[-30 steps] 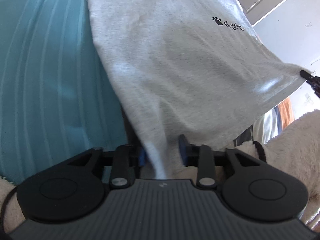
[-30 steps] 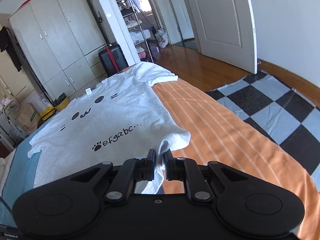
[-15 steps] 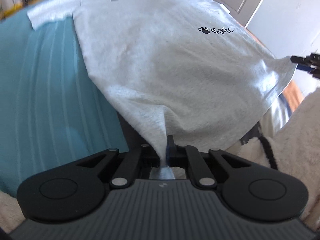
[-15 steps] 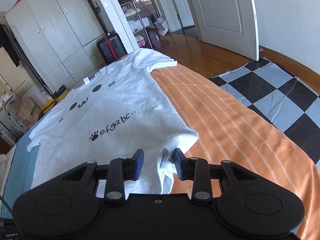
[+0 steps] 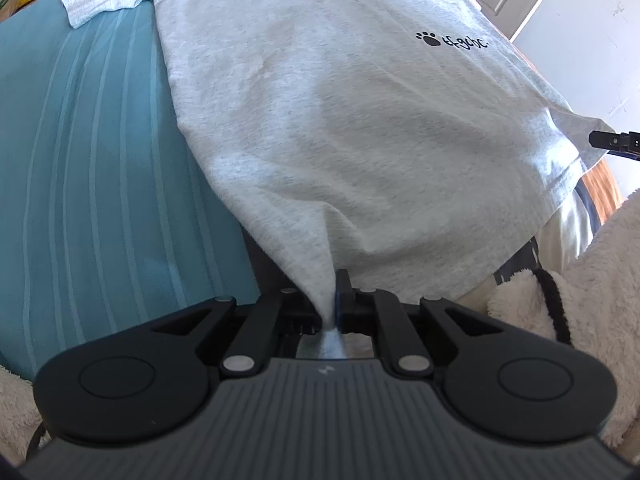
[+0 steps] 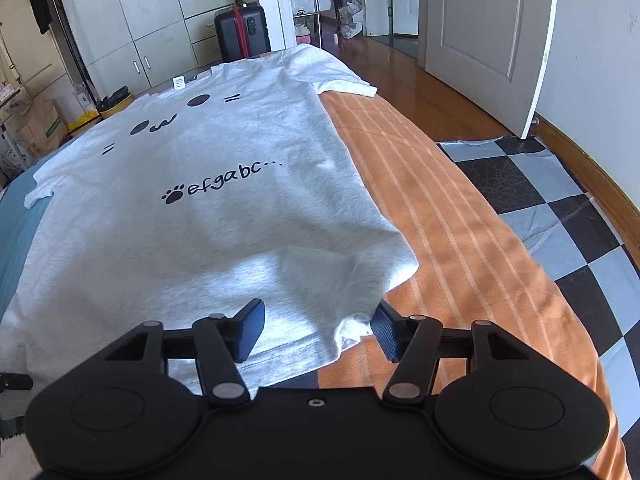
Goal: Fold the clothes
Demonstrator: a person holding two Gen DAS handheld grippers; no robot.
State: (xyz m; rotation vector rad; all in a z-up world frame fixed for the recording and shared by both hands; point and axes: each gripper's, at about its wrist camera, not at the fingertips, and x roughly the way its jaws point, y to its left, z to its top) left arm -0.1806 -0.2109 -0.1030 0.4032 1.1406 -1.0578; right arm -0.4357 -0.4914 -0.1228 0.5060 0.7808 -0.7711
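A grey T-shirt (image 5: 340, 140) with a paw print and cat-face print lies spread face up on the bed (image 5: 100, 160). My left gripper (image 5: 328, 308) pinches its near hem corner, and the cloth rises in a taut peak into the jaws, which are easing open slightly. In the right wrist view the T-shirt (image 6: 200, 220) shows its other hem corner rumpled between the fingers of my right gripper (image 6: 316, 330). Those jaws are opening wide and their blue pads (image 6: 252, 330) stand clear of the cloth. In the left wrist view the right gripper's fingertips (image 5: 616, 142) poke in at the right edge.
The bed cover is teal on one side and orange striped (image 6: 460, 260) on the other. Fluffy cream fabric (image 5: 580, 280) sits close on the right. Beyond the bed are a checkered floor mat (image 6: 560, 208), an open door (image 6: 480, 20), a dark suitcase (image 6: 242, 32) and wardrobes (image 6: 120, 20).
My left gripper closed on the hem corner and now holds it. My right gripper let go of the other corner and spread its fingers; the cloth dropped onto the bed.
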